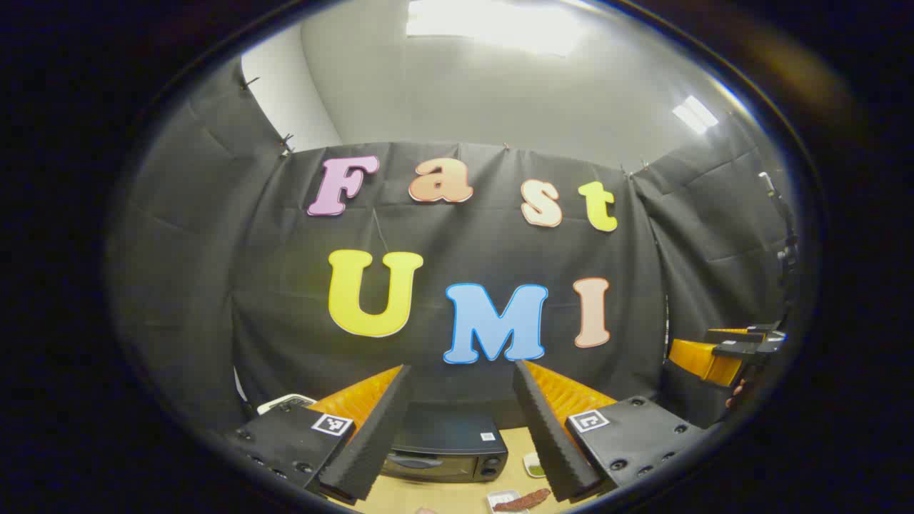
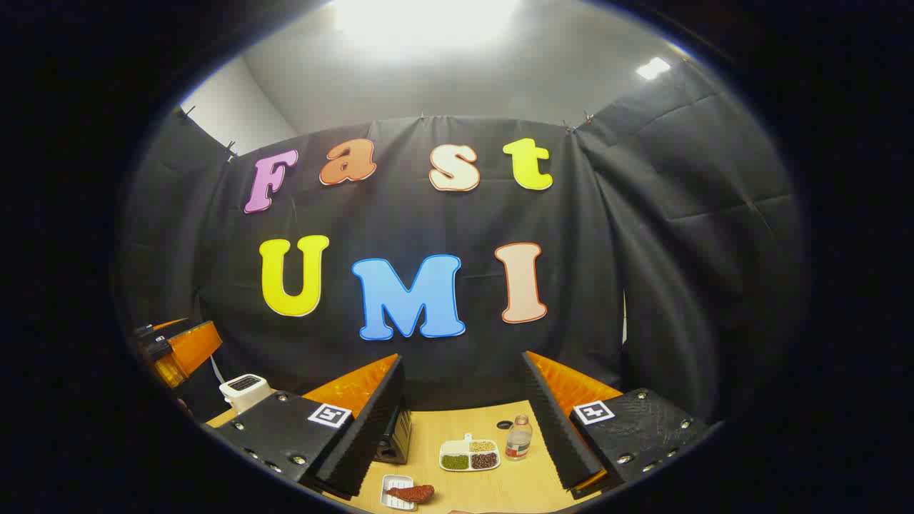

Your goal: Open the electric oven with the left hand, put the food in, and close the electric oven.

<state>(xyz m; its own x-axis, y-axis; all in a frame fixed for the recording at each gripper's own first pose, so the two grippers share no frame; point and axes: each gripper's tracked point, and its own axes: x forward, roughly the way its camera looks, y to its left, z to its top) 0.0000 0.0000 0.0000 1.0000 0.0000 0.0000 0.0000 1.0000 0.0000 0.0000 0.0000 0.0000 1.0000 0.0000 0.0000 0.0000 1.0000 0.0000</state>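
We are holding both grippers high, jaws apart, gripping nothing: left gripper (image 1: 457, 428), right gripper (image 2: 464, 428). Oven (image 1: 446, 450) sitting shut on bench (image 2: 493, 485), food (image 2: 410, 492) on small tray (image 2: 396, 500) nearby. Risk: left jaws slipping off door handle, dragging oven.

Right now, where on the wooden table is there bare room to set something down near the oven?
Bare wood lies behind the white divided dish of beans, between the black electric oven and the small clear bottle. It is crowded nearer the camera: the small white tray with the reddish-brown piece of food sits just in front of the oven and the dish.
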